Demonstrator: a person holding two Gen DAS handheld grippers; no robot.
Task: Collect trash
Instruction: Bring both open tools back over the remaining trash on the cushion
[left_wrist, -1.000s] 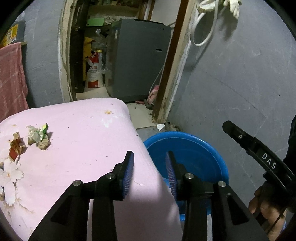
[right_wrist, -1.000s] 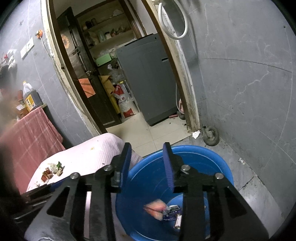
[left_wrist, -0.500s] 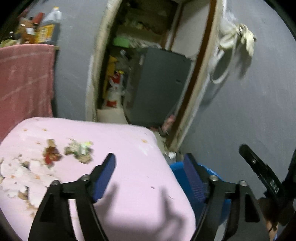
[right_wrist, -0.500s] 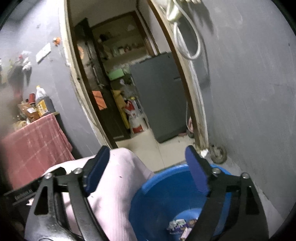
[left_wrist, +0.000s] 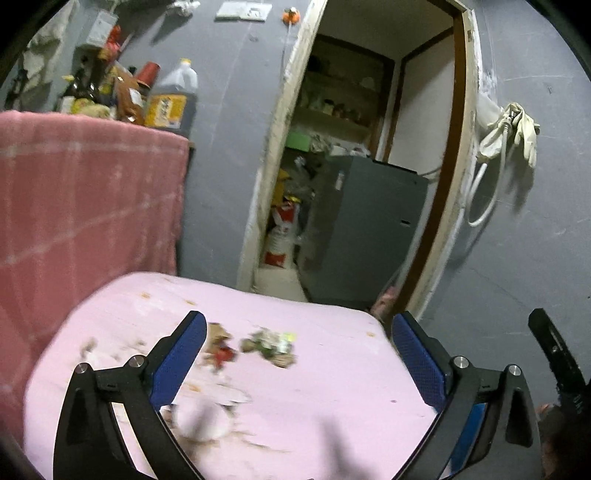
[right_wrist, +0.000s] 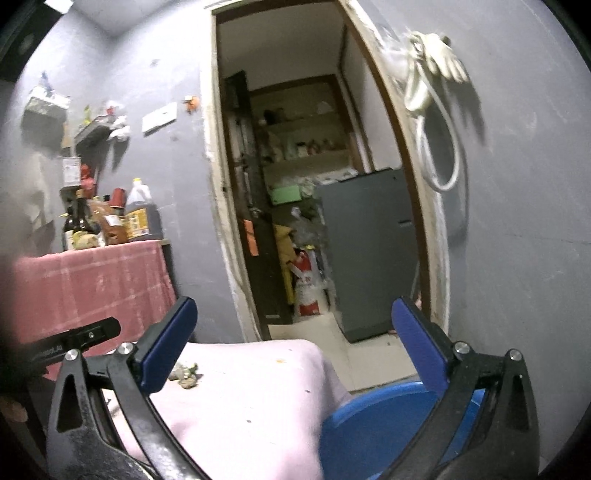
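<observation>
Crumpled scraps of trash (left_wrist: 271, 345) lie on the pink table cover (left_wrist: 332, 387), with a red-and-brown wrapper (left_wrist: 219, 350) beside them and a white flower-like piece (left_wrist: 201, 417) nearer me. My left gripper (left_wrist: 299, 350) hovers above the cover, its jaws opening wide, nothing between them. My right gripper (right_wrist: 293, 341) is also opening wide and empty, pointing level at the doorway. The same scraps (right_wrist: 186, 374) sit just right of its left finger. The blue basin (right_wrist: 373, 432) stands on the floor under its right finger.
A pink checked cloth (left_wrist: 85, 206) covers a stand at the left holding bottles (left_wrist: 166, 99). A doorway (right_wrist: 317, 203) opens onto a grey appliance (right_wrist: 369, 251) and shelves. A white hose and glove (right_wrist: 432, 85) hang on the grey wall. The other gripper's tip (left_wrist: 554, 354) shows at right.
Both grippers opened from nearly shut to wide. Both swung up and left, away from the blue basin toward the table; the scraps now sit between the left fingers in view.
</observation>
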